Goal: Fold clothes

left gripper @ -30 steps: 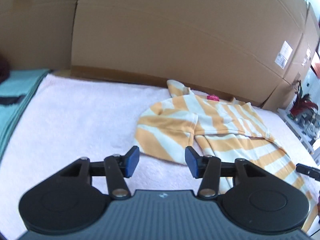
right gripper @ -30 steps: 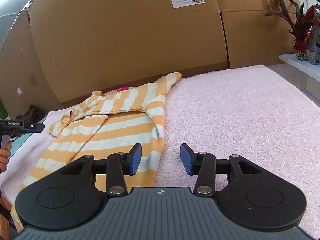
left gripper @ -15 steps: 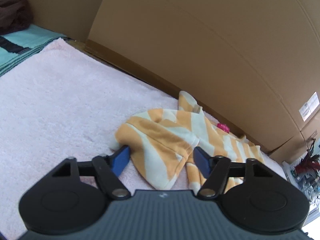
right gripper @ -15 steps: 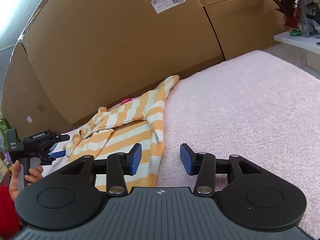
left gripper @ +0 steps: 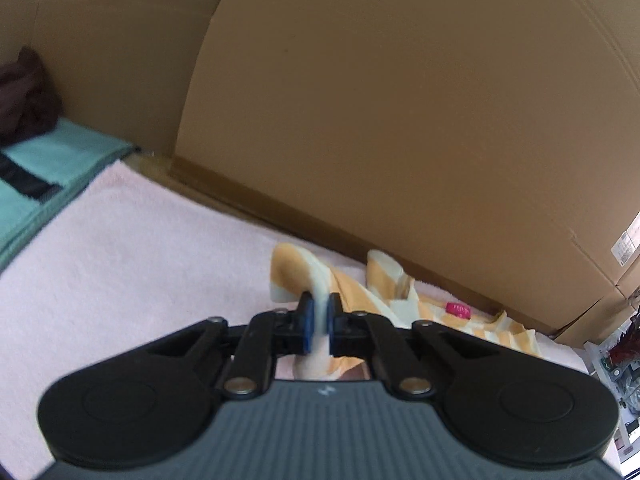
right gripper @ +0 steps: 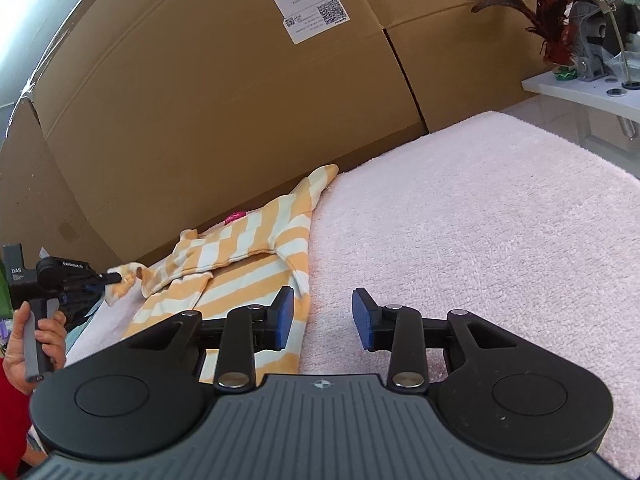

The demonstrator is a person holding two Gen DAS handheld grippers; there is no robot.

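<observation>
- Left wrist view, nearest: the left gripper (left gripper: 318,322) has its jaws pressed together on a fold of the orange-and-white striped cotton garment (left gripper: 316,280); the pinched cloth rises between the blue pads and flops over toward 11 o'clock.
- Right wrist view, nearest: the right gripper (right gripper: 322,316) has its jaws spread wide with nothing between them; its left pad sits over the garment's (right gripper: 248,256) hem edge, its right pad over bare towel.
- The garment lies on the pink terry towel covering the worktop (right gripper: 460,220), stretching from the right gripper toward 11 o'clock.
- Only the right view shows the person's left hand (right gripper: 38,344) at 9 o'clock holding the left gripper's (right gripper: 116,278) handle, its tip on a sleeve end.
- A pink tag (left gripper: 458,309) sits at the garment's neck.
- Only the left view shows a teal folded cloth (left gripper: 44,172) at 10 o'clock, with a dark brown bundle (left gripper: 24,96) beyond.
- Farthest: brown cardboard boxes (right gripper: 224,92) wall the back; only the right view shows a red-leaved plant (right gripper: 554,24) at 1 o'clock.
</observation>
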